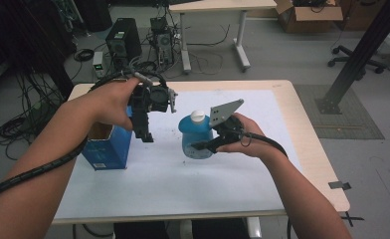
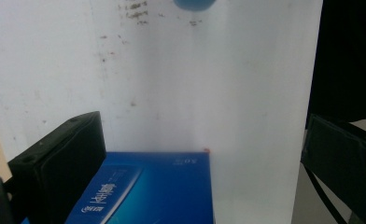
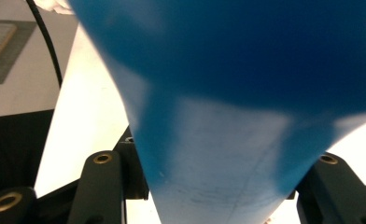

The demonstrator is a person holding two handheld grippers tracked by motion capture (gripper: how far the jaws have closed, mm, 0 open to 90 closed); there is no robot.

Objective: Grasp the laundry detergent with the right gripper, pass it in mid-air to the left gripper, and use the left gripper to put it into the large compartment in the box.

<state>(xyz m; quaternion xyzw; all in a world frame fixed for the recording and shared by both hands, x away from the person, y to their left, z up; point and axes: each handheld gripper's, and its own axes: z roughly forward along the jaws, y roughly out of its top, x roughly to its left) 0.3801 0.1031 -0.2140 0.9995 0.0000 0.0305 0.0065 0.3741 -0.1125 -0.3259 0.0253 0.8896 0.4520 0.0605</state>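
Box [image 1: 106, 149] at left of high view, open top, on white mat [image 1: 158, 184]. Left gripper [image 1: 144, 130] just right of box and above it, jaws wide, empty. Bottle [image 1: 195, 137] at centre, clamped between right gripper [image 1: 203, 145] jaws from right side.

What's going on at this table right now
A person works with a gripper in each hand. The right gripper is shut on a blue bottle with a white cap, standing on the white mat. The left gripper, open and holding nothing, hangs above a blue box whose top is open.
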